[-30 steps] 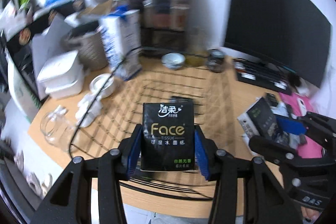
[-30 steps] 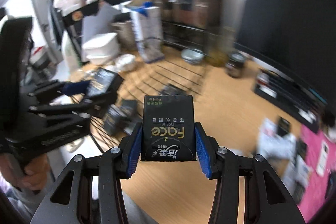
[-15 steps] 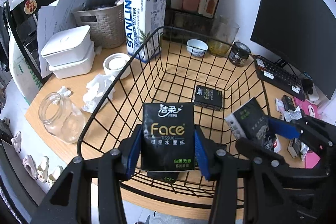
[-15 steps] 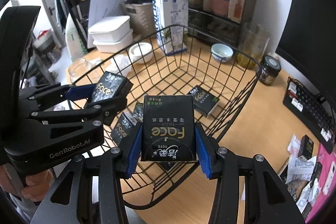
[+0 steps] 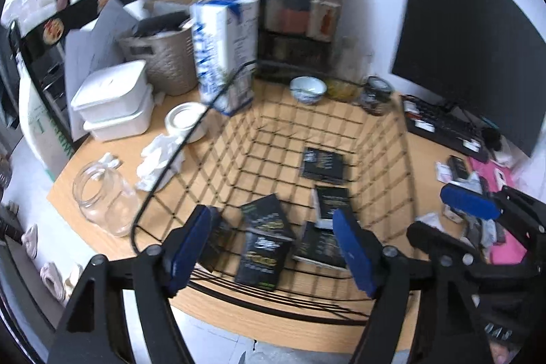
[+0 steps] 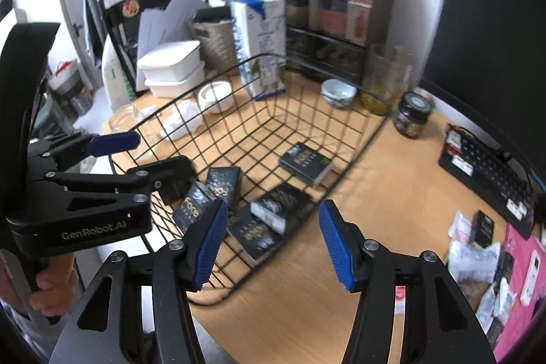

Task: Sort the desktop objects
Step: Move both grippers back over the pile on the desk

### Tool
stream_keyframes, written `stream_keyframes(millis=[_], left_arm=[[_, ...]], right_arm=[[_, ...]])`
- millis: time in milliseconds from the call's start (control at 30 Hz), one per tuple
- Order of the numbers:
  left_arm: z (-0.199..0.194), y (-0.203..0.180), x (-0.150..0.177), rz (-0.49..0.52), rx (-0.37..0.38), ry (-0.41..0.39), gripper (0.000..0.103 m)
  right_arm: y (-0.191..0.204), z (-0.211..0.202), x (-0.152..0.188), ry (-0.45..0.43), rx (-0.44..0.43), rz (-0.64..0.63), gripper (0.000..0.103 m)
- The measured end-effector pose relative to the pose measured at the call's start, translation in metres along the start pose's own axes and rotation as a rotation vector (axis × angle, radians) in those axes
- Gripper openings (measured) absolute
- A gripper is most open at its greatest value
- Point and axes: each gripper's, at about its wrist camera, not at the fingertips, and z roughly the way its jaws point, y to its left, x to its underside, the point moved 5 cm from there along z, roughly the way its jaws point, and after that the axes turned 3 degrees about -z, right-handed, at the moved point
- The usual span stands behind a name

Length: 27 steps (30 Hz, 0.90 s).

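Both pairs of blue-padded jaws opening, nothing between the pads in either wrist view. Left gripper spread wide over the near end of the black wire mesh basket; right gripper parted just above the basket's near rim, beside the left one.

Small black soft-wrapped tissue packs with gold lettering now lying in the basket: a loose pile directly ahead of and below the left jaws, one more pack flat on the basket floor, well beyond the fingertips. From the right wrist, same pile just past the pad tips, partly behind the left pad.

Probably light, squashy goods: plastic film likely slick, contents yielding under pressure, nothing fragile. Best taken across the two narrow long sides, pads square to the pack, closing only until the wrap dimples. Overlapping packs likely to slide on one another if nudged.

More small packets scattered on the wooden desk off to the right of the right jaws, probably next for sorting.
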Motion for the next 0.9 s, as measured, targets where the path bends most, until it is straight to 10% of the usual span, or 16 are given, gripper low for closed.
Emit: stream_keyframes(millis=[633, 900], left_arm=[[0.019, -0.227, 0.064, 0.412, 0.22, 0.097, 0.078], [0.061, -0.284, 0.079, 0.498, 0.248, 0.177, 0.078]], right_arm=[[-0.233, -0.065, 0.166, 0.122, 0.282, 0.468, 0.056], [-0.278, -0.046, 0.2, 0.173, 0.227, 0.627, 0.056]])
